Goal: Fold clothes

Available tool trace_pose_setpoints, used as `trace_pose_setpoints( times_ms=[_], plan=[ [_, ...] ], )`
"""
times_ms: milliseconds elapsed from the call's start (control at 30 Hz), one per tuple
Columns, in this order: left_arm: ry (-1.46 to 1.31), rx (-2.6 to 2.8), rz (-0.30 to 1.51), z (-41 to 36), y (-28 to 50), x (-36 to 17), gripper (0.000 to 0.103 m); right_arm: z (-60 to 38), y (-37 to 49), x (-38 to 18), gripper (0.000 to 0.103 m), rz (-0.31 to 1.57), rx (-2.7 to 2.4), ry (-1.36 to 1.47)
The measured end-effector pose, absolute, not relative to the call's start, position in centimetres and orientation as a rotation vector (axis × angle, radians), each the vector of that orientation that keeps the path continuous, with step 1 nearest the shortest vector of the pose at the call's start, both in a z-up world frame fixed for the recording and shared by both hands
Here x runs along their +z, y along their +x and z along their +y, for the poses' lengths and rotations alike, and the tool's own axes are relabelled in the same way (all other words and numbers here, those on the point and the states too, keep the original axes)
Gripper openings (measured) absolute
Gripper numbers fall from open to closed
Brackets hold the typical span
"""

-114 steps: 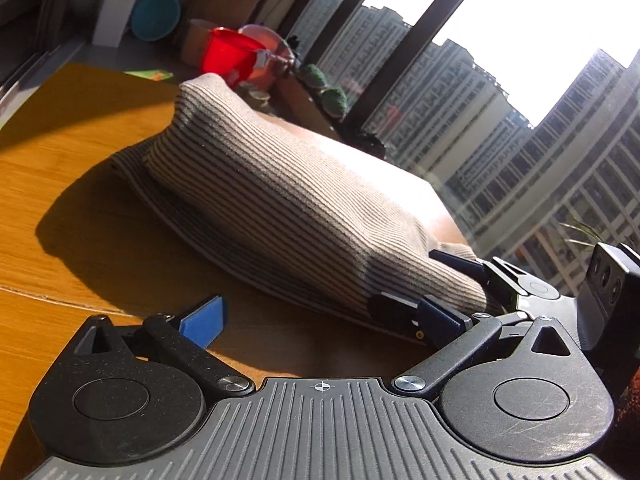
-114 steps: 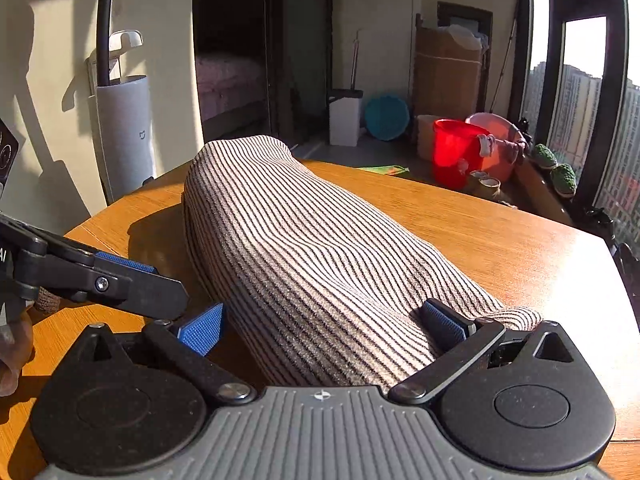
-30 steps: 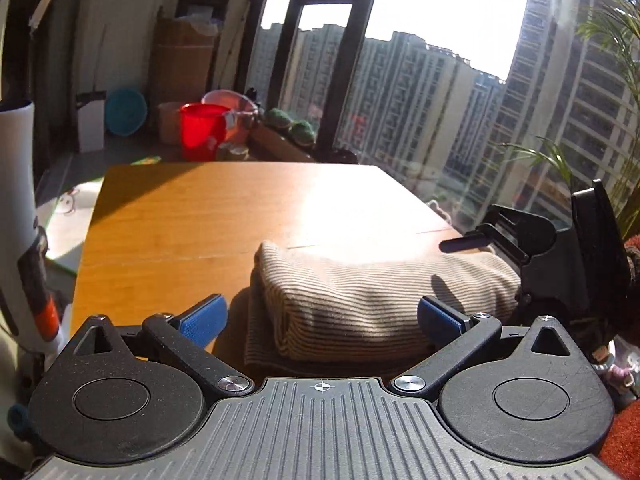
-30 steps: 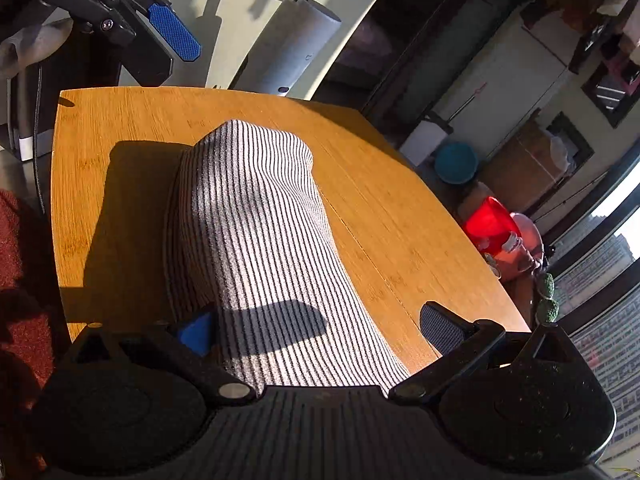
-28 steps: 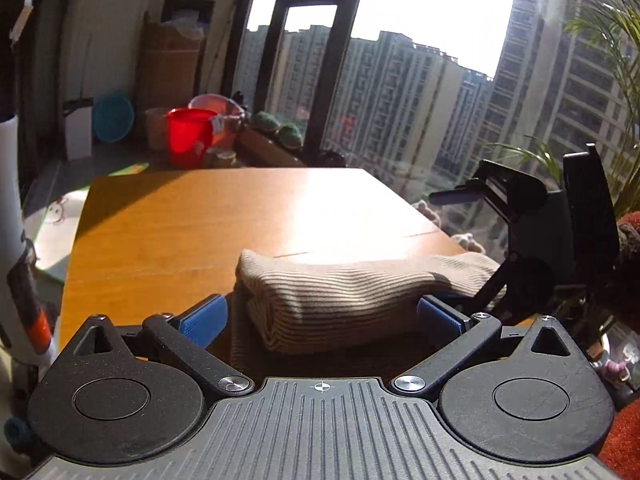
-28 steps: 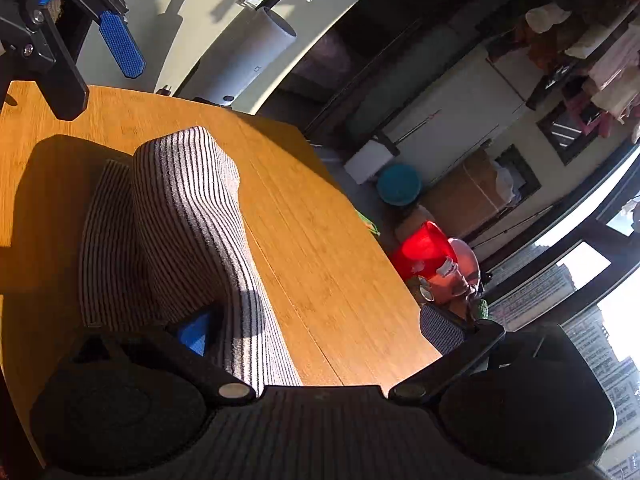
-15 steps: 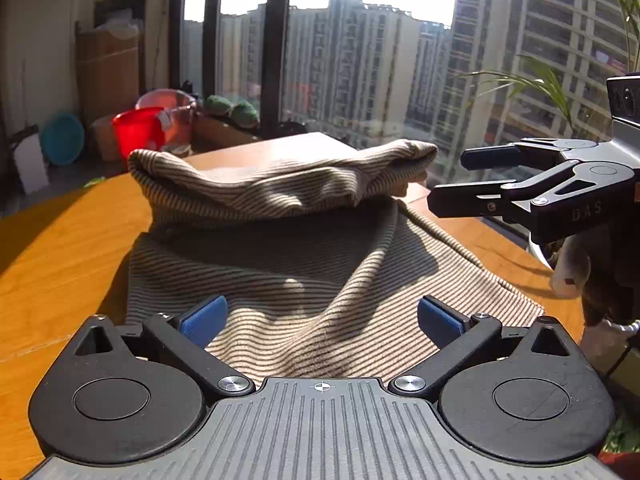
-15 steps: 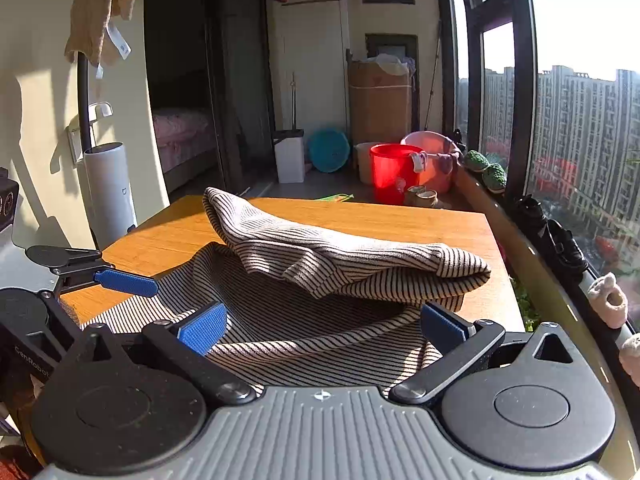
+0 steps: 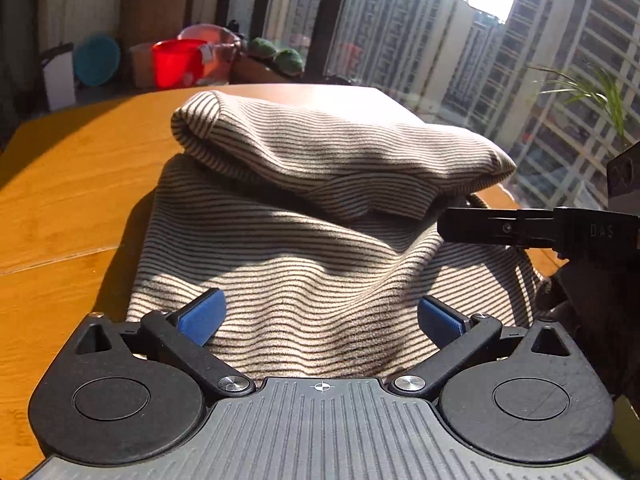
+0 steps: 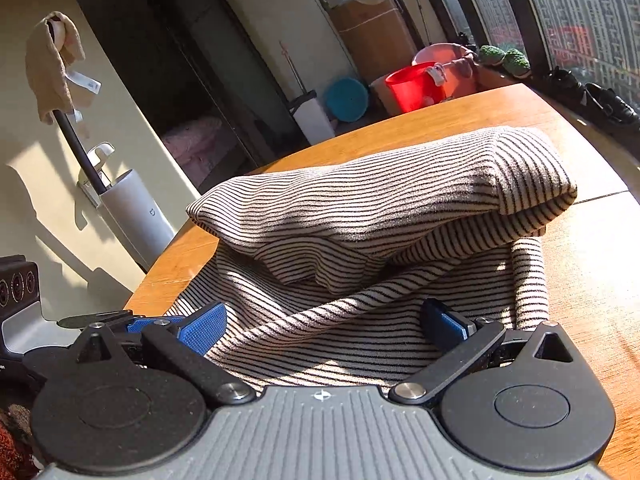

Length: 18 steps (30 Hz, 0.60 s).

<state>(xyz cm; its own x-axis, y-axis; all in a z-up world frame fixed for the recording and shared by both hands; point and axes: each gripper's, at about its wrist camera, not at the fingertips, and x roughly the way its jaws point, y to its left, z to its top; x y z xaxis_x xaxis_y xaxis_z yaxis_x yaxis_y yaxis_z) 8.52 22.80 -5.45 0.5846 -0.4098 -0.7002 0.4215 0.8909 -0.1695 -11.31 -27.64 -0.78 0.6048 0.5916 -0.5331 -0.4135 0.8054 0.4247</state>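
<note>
A beige garment with thin dark stripes (image 9: pixel 320 216) lies on the wooden table (image 9: pixel 60 184). Its far part is folded back into a thick roll (image 9: pixel 340 148) on top of the flat near layer. My left gripper (image 9: pixel 320 318) is open, its blue pads spread over the near hem. The right gripper (image 9: pixel 500 230) comes in from the right at the roll's edge. In the right wrist view the same garment (image 10: pixel 380 208) fills the middle, and my right gripper (image 10: pixel 324 326) is open over the flat layer. The left gripper (image 10: pixel 132 322) shows at the lower left.
A red bucket (image 9: pixel 180 64) (image 10: pixel 412 88), a teal disc (image 10: pixel 346 98) and a cardboard box (image 10: pixel 376 40) stand on the floor past the table's far end. A white vacuum stand (image 10: pixel 132 216) is by the wall. Tall windows run along the table's right side.
Both grippers have come down and closer to the garment's near hem. The right wrist view has tilted. The folded roll stays on top of the flat layer.
</note>
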Motion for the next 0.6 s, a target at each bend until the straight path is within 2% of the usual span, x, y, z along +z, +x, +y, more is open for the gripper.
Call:
trace_pose_setpoints(
  times_ms=[133, 300, 467, 533, 600],
  plan=[
    [-0.017, -0.509, 0.85, 19.3, 0.9, -5.9, 0.103, -25.7, -14.9, -0.9, 0.103, 0.695, 0.642, 0.08],
    [0.021, -0.579, 0.83, 18.0, -4.8, -5.9, 0.103, -24.2, -17.9, 0.0, 0.103, 0.689, 0.654, -0.159],
    [0.052, -0.576, 0.695, 15.3, -5.8, -4.7, 0.103, -25.8, -17.9, 5.0, 0.103, 0.589, 0.619, -0.013],
    [0.06, -0.572, 0.677, 14.0, -5.3, -5.2, 0.103, -26.5, -17.0, 6.5, 0.103, 0.591, 0.625, 0.124],
    [0.097, -0.538, 0.686, 13.1, -5.2, -5.7, 0.103, -27.0, -14.9, 6.2, 0.103, 0.694, 0.624, 0.312]
  ],
)
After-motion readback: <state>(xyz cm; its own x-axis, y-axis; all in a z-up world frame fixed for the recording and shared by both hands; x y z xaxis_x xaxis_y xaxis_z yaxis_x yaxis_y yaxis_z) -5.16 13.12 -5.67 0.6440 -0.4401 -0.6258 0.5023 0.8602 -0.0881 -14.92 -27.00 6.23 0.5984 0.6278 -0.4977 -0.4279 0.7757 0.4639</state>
